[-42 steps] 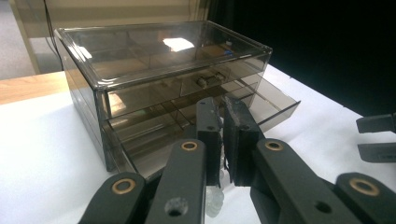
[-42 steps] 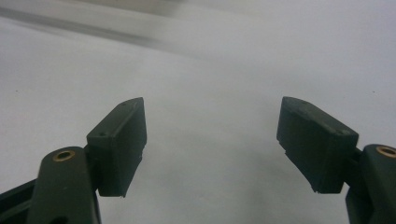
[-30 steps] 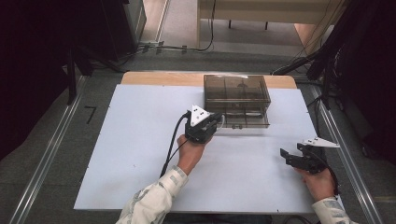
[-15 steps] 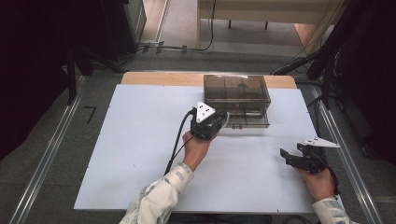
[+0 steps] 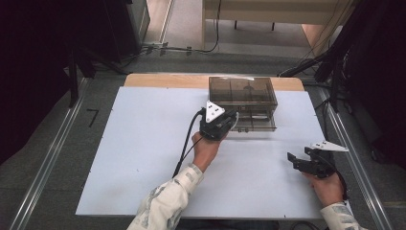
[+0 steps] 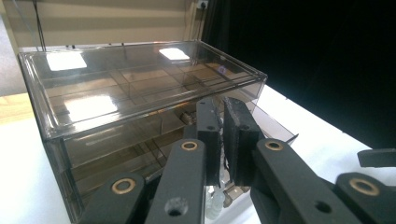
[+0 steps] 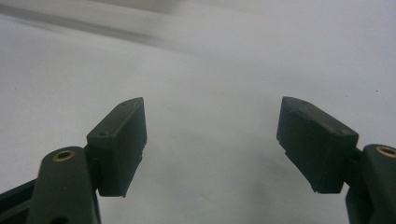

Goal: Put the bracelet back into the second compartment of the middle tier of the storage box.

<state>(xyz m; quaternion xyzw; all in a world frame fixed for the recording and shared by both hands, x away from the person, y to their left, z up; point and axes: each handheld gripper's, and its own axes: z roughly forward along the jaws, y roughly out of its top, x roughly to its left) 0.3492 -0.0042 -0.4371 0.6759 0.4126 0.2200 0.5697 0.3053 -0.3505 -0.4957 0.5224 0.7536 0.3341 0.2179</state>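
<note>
On white table (image 5: 143,158): one smoky clear drawer box (image 5: 242,91) at far edge, lower drawer (image 5: 256,122) pulled partly out. Two grippers, two hands. Left gripper (image 5: 231,120) reached forward at box front, jaws nearly pressed together, seemingly pinching a thin part of the drawer front, left hand (image 5: 206,148) behind, forearm angled in from below. Right gripper (image 5: 293,160) low over bare table near right edge, well apart from box, jaws spread wide, nothing between, right hand (image 5: 328,184) behind.

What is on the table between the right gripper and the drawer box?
Nothing: in the high view, bare white table separates the right gripper from the smoky drawer box.
</note>
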